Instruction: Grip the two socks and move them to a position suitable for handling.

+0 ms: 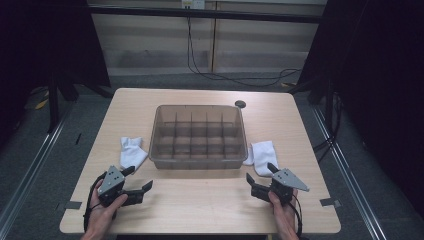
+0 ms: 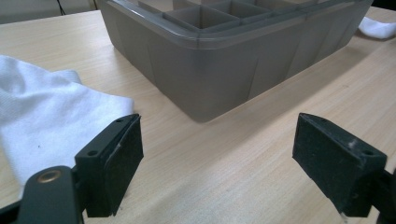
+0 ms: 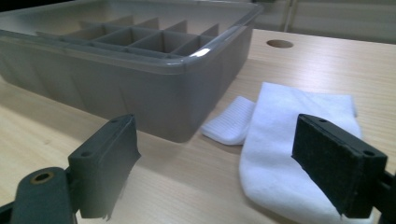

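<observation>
While flat, right sock (image 1: 263, 154) lies lengthwise front-to-back.

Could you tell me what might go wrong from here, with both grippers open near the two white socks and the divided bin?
1. The right sock lies flat on the table, so the open right gripper may scrape the wood or pinch just one layer.
2. Its cuff sits close against the bin, which a jaw could nudge.
3. The left sock is loosely bunched, so the open left gripper might lift it trailing, snagging the dividers.
</observation>
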A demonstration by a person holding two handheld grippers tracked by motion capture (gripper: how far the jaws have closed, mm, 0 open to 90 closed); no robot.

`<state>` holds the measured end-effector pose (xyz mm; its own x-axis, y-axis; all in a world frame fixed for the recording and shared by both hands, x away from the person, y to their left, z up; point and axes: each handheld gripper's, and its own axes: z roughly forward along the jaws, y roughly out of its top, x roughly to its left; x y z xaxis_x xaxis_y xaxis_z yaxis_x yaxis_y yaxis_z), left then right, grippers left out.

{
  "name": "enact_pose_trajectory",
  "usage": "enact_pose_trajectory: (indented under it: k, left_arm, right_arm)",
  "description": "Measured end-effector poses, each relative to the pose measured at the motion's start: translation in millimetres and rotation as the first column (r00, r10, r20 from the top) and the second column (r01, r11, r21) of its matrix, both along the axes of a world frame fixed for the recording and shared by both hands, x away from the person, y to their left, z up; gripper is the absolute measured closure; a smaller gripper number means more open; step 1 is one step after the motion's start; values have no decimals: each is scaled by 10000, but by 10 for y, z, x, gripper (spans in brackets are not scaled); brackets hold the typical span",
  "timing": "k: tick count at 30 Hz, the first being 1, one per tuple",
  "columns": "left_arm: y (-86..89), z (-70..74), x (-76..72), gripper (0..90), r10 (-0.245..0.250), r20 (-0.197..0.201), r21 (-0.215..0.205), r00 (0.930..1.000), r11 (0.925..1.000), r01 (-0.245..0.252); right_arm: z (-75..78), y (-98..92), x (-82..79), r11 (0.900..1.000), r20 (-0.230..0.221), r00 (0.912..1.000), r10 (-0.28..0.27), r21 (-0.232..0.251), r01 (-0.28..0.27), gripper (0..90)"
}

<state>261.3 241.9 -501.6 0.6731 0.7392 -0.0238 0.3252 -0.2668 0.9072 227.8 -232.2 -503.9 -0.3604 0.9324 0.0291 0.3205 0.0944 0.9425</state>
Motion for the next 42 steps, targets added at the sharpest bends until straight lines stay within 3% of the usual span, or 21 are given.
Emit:
enact_pose_trajectory:
  k: [8, 11, 13, 16, 18, 20, 23, 25, 29, 35, 37, 38, 42]
  left_arm:
    - [-12, 0, 4, 160, -212, -98, 5, 9997, 9998, 212]
    - [-27, -1, 3, 159, -302, -150, 74, 9994, 9995, 304]
    - [-18, 1, 3, 159, -305, -104, 98, 9995, 9995, 306]
    - [-18, 1, 2, 159, -245, -103, 95, 9996, 9997, 246]
    - [-18, 1, 1, 159, -220, -88, 111, 9997, 9997, 221]
    - [-21, 0, 1, 159, -182, -98, 121, 9998, 9998, 183]
    - [-27, -2, 11, 164, -240, -90, 97, 9997, 9997, 241]
    - [-22, 0, 13, 164, -199, -80, 114, 9998, 9997, 200]
    - [-1, 10, 15, 164, -346, -112, 19, 9993, 9994, 346]
    - [23, 15, 10, 164, -218, -42, 73, 9998, 9997, 218]
    - [19, 11, 12, 164, -225, -91, 38, 9997, 9997, 226]
    - [17, 10, 13, 164, -246, -93, 36, 9997, 9997, 246]
    - [17, 10, 16, 164, -290, -90, 77, 9995, 9995, 291]
  right_arm:
    - [1, 4, 36, 9997, -435, 9989, 187, -143, -193, 151]
    - [2, 22, 46, 9995, -583, 9982, -148, -301, 130, 167]
    - [28, 29, 57, 9995, -956, 9951, -234, -243, 211, 170]
    - [65, 15, 44, 9997, -1061, 9942, -163, -172, 146, 175]
    - [104, -28, 30, 9999, -1370, 9906, -70, 79, 81, 188]
    - [112, -38, 30, 9998, -1458, 9891, -186, -48, 181, 185]
    - [156, -104, 66, 9997, -2051, 9786, -187, -185, 153, 188]
    - [182, -126, 73, 10000, -2162, 9763, -60, -74, 45, 198]
    - [312, -205, 103, 9980, -2241, 9740, 329, 595, -200, 261]
    - [444, -240, 216, 9970, -2456, 9680, 525, 683, -367, 269]
    - [484, -268, 322, 9970, -2856, 9563, 631, 604, -478, 260]
    - [484, -268, 322, 9970, -2856, 9563, 631, 604, -478, 260]
    - [519, -304, 461, 9981, -3292, 9427, 542, 467, -410, 243]
